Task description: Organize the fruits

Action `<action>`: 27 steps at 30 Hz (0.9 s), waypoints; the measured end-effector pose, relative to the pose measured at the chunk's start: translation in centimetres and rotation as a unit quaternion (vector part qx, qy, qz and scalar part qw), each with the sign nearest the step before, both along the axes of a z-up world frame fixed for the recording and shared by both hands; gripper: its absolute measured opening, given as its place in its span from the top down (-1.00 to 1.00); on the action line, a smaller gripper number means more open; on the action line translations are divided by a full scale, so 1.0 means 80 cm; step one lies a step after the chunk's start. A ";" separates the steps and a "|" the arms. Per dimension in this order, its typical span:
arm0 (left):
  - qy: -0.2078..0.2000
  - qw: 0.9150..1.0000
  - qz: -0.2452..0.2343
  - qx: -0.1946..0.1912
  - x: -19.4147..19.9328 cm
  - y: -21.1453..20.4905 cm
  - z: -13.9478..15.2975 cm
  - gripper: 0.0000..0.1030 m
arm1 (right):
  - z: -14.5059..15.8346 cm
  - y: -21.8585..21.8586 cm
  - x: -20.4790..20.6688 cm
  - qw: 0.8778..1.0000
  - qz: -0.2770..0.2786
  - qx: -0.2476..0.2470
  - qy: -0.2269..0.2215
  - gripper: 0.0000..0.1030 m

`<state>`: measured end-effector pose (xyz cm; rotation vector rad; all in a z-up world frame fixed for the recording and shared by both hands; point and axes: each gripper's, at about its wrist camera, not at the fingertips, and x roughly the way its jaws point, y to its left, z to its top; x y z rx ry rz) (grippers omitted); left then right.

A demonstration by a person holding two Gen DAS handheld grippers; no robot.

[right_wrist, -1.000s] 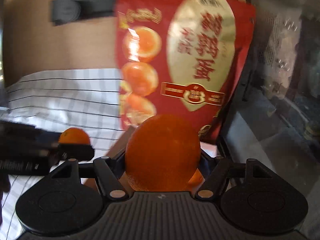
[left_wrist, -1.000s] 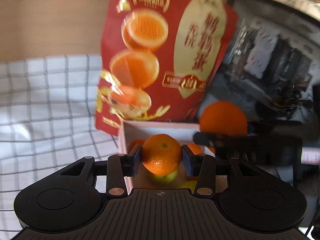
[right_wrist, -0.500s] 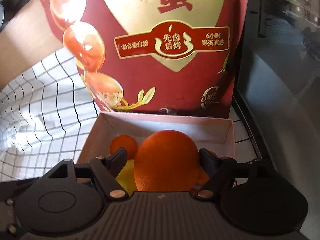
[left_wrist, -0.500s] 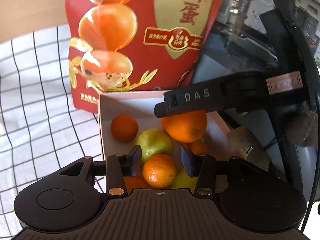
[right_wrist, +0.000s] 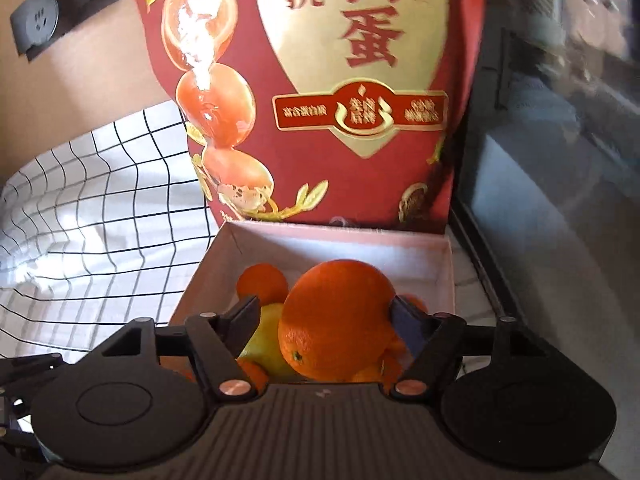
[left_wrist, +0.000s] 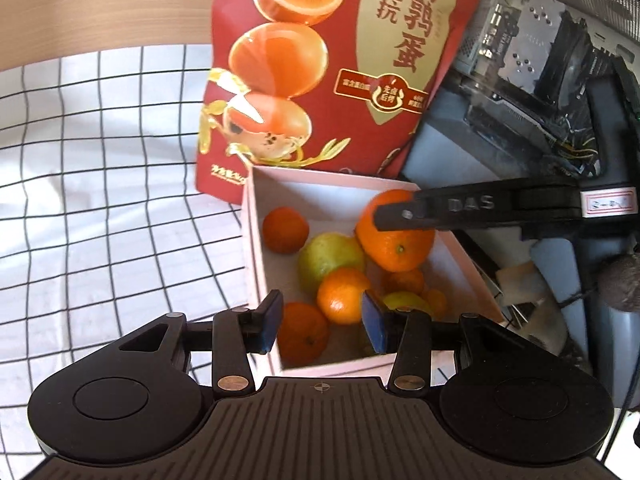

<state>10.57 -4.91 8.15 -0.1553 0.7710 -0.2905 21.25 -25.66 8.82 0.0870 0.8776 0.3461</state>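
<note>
The big orange (right_wrist: 336, 320) sits low in the middle, over the box (right_wrist: 448, 272), between the closing right hand-held gripper (right_wrist: 324, 316). It is round, firm, and slippery; squeeze its sides. The left hand-held gripper (left_wrist: 322, 322) is spread, empty.
</note>
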 end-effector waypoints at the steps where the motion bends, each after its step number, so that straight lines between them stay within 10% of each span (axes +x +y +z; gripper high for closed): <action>1: 0.000 1.000 0.001 0.000 -0.003 0.001 0.000 0.08 | -0.001 -0.004 -0.002 1.000 -0.001 0.007 0.008 -0.43; 14: -0.022 0.999 0.032 0.002 -0.056 0.043 0.003 0.08 | 0.014 -0.056 -0.033 0.996 -0.027 0.082 0.012 -0.41; 27: -0.018 0.993 0.064 0.095 -0.141 0.081 -0.049 0.07 | 0.003 0.050 -0.205 0.994 -0.023 -0.046 -0.094 -0.65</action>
